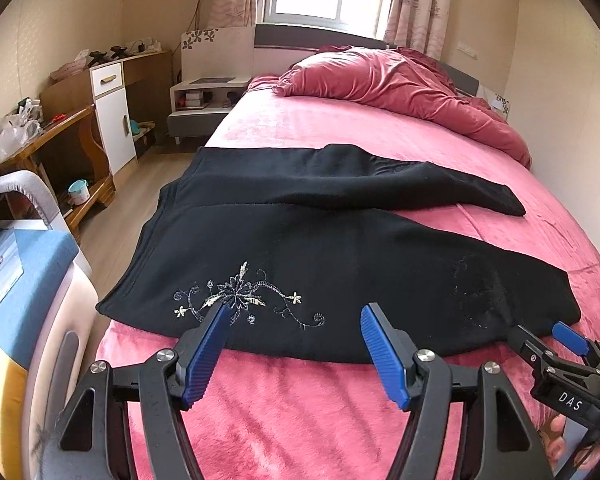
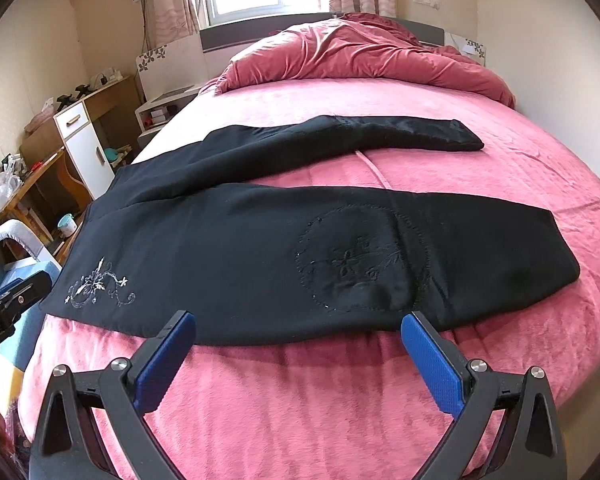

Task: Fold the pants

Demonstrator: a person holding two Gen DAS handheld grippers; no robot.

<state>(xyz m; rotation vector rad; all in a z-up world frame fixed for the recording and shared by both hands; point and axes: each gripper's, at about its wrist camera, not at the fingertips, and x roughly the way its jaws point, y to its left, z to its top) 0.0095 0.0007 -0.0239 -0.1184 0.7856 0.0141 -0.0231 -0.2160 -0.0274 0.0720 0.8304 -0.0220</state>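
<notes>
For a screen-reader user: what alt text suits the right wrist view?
Black pants lie spread flat across a pink bed, legs apart, pale floral embroidery near the waist. The right tongs hover open at the near edge, holding nothing.

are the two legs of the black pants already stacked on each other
No, the black fabric pants lie spread on the pink bed cover, their legs apart.

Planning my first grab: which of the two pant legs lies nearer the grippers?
The leg with the white floral embroidery near the waist lies nearest, its edge just beyond both open grippers, left and right. The plain leg angles away toward the pillow end.
</notes>
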